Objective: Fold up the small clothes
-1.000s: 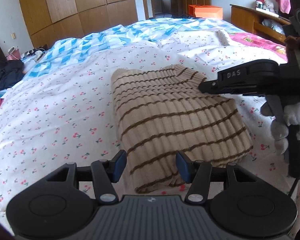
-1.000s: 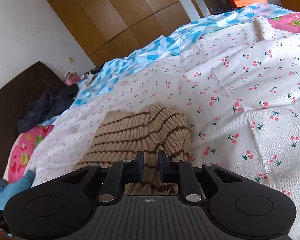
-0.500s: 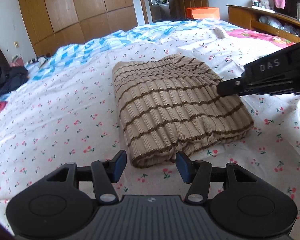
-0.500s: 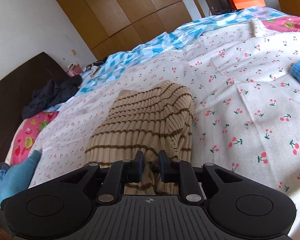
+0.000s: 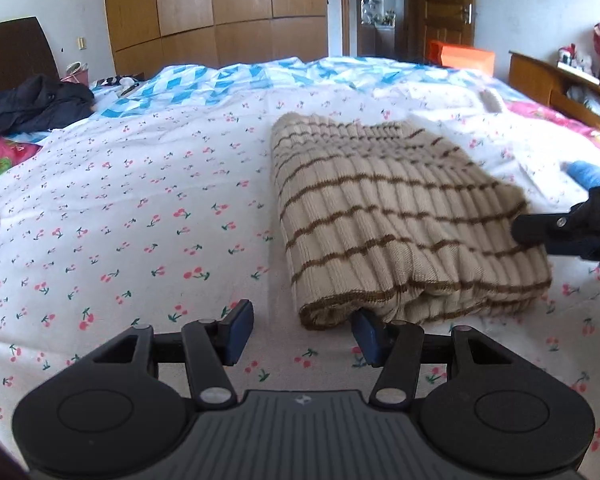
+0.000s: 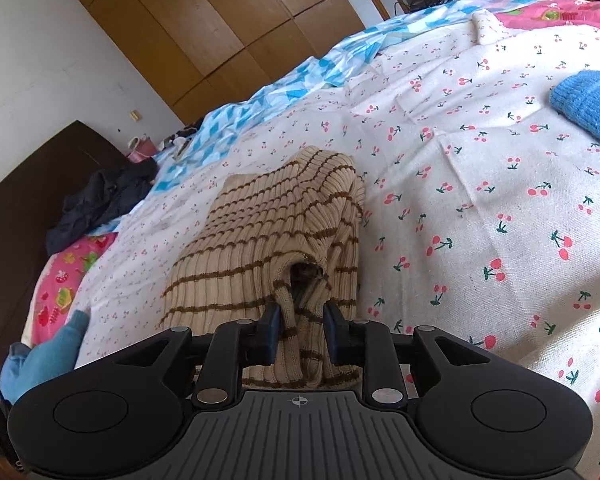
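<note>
On the cherry-print bed (image 5: 140, 184) our folded sweater (image 5: 380, 216) lies right of centre, soft, light and floppy, best pinched at a thick folded edge, where our right gripper (image 6: 300, 330) grips bunched knit while the left gripper (image 5: 300, 328) gapes empty.

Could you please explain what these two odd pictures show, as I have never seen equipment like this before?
Each picture comes from a fisheye camera on a handheld two-finger gripper, looking along its fingers. A person holds one in each hand; there is no robot arm. The left gripper is open and empty, close to the near edge of a folded beige striped sweater lying on a bed covered with a cherry-print sheet. The right gripper has sweater fabric between its fingers, though they look parted, so I cannot tell whether it grips. A blue knit garment lies beyond on the sheet.
</note>
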`<state>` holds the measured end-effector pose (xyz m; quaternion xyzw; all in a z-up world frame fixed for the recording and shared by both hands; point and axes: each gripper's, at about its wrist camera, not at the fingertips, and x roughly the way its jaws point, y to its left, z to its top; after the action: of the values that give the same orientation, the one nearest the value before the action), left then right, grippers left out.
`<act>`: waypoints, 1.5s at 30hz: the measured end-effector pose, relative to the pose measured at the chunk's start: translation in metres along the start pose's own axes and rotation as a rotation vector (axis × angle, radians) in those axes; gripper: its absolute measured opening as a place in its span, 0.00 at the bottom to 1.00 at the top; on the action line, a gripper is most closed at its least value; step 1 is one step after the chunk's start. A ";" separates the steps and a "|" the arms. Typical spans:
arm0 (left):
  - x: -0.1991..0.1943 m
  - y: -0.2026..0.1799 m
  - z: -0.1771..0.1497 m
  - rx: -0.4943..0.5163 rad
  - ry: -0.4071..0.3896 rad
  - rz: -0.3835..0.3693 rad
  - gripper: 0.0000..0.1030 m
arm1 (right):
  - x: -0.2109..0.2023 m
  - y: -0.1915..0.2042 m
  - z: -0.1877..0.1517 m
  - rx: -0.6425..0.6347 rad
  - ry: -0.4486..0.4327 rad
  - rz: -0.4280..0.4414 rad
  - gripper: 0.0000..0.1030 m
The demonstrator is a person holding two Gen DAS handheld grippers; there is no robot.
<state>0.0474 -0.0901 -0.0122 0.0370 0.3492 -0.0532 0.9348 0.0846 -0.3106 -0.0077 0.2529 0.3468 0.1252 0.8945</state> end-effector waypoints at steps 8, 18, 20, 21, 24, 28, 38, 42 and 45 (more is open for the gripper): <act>-0.011 0.000 0.000 0.004 -0.025 -0.008 0.56 | 0.003 -0.001 -0.002 0.004 0.020 -0.007 0.24; -0.023 -0.007 -0.006 0.032 -0.082 -0.015 0.56 | 0.003 0.001 -0.004 0.006 0.036 -0.004 0.24; -0.015 -0.011 -0.007 0.076 -0.069 0.014 0.56 | 0.004 0.001 -0.004 0.002 0.041 -0.006 0.24; -0.010 -0.010 -0.008 0.068 -0.057 0.016 0.56 | 0.004 0.002 -0.005 0.000 0.044 -0.007 0.24; 0.004 -0.006 -0.010 0.019 -0.028 0.034 0.56 | 0.005 0.002 -0.006 -0.003 0.046 -0.008 0.24; 0.006 0.000 -0.004 -0.030 -0.063 0.057 0.56 | 0.007 0.000 -0.005 0.002 0.055 -0.010 0.24; -0.005 0.033 -0.015 -0.037 -0.037 0.099 0.60 | 0.012 -0.004 -0.006 0.002 0.077 -0.051 0.24; -0.009 0.039 -0.011 -0.099 -0.053 0.104 0.59 | 0.013 -0.003 -0.006 0.002 0.077 -0.050 0.24; -0.014 0.031 -0.008 -0.050 -0.073 0.105 0.59 | 0.012 -0.005 -0.005 0.015 0.073 -0.046 0.24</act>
<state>0.0359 -0.0574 -0.0082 0.0298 0.3139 0.0036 0.9490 0.0900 -0.3080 -0.0198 0.2470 0.3859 0.1110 0.8819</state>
